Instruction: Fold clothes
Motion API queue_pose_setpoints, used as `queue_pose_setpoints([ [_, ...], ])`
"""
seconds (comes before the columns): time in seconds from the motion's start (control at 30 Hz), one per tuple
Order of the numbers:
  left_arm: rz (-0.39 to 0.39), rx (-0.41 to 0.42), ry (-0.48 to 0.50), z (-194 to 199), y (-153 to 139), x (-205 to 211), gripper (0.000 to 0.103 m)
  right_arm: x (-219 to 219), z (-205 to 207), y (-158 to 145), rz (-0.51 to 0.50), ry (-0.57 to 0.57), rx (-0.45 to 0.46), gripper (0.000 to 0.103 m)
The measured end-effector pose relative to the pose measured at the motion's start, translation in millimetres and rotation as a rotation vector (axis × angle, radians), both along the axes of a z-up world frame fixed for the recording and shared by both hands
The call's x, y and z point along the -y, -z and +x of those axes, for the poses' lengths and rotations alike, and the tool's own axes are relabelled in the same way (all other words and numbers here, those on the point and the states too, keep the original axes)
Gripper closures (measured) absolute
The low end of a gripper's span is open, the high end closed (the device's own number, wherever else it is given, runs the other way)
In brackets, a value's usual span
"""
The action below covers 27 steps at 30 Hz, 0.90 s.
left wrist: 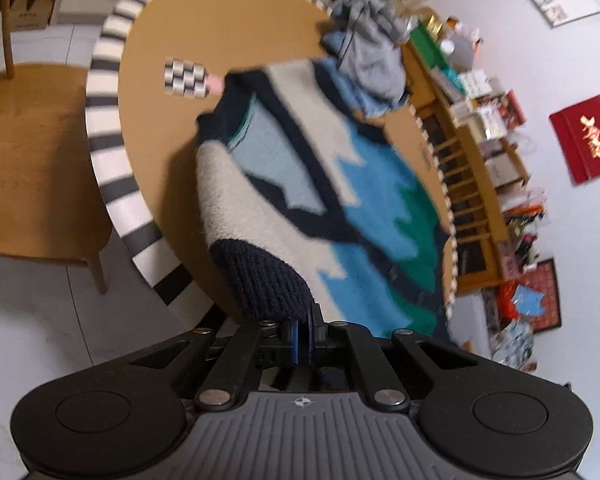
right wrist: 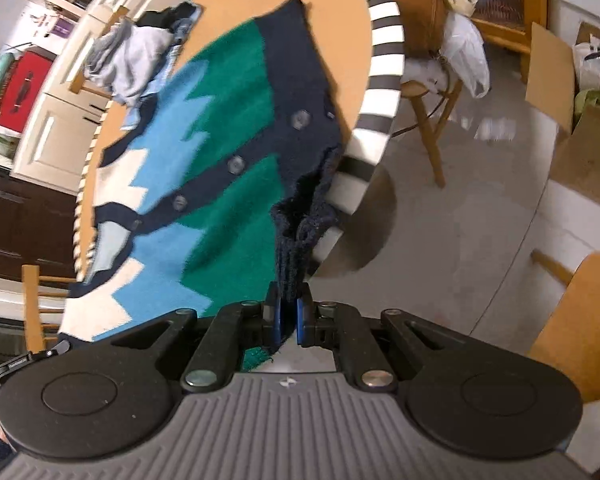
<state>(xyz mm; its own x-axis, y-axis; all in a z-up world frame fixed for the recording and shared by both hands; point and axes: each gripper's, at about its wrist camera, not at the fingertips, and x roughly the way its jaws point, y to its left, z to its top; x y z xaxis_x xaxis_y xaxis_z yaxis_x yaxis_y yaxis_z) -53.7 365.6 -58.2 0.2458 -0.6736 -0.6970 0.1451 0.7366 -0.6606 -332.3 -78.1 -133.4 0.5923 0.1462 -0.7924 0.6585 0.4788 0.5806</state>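
The step in hand looks like the first fold of a knitted cardigan [left wrist: 340, 184], which lies spread on a round table [left wrist: 220, 32] with a black-and-white striped rim, its buttoned front facing up and its near edge reaching to the table's edge. The left gripper [left wrist: 304, 336] has its jaws pinched tight on a dark ribbed cuff [left wrist: 268, 280] at the end of a cream sleeve, and the cuff sits raised off the table. The right gripper [right wrist: 288, 320] is likewise clamped narrow on the dark ribbed hem [right wrist: 296, 240], which bunches and hangs at the table's rim. With both near ends pinched, the next move, as I judge it, calls for carrying them together across the garment towards its far side, keeping the knit taut enough between the two grips that it lays down flat rather than in a heap, and opening only once the edges line up. At the far side of the table sits a pile of grey and blue clothes [left wrist: 372, 56], touching or just overlapping the cardigan's far edge; that pile could crowd the landing spot. A small checked marker [left wrist: 186, 78] lies on the bare tabletop beside the sleeve. Wooden chairs [left wrist: 32, 152] stand around the table, clear of the work.
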Motion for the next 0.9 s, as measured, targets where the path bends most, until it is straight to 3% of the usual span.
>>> queue_pose_setpoints([
  [0.13,-0.036,0.074,0.006,13,-48,3,0.099,0,4,-35,0.034,0.037,0.113,0.096],
  [0.23,-0.043,0.082,0.026,41,-71,20,0.099,16,24,-58,0.036,0.063,0.188,0.096],
  [0.4,-0.037,-0.043,-0.079,125,-73,50,0.099,72,73,-67,0.084,0.175,0.267,0.096],
  [0.57,0.088,-0.087,-0.17,209,-47,105,0.098,127,140,-46,0.049,0.219,0.139,0.096],
  [0.77,0.241,-0.12,-0.241,278,8,164,0.098,169,218,11,0.038,0.218,-0.054,0.096],
  [0.9,0.261,-0.148,-0.277,302,26,178,0.098,191,248,33,0.072,0.22,-0.076,0.096],
])
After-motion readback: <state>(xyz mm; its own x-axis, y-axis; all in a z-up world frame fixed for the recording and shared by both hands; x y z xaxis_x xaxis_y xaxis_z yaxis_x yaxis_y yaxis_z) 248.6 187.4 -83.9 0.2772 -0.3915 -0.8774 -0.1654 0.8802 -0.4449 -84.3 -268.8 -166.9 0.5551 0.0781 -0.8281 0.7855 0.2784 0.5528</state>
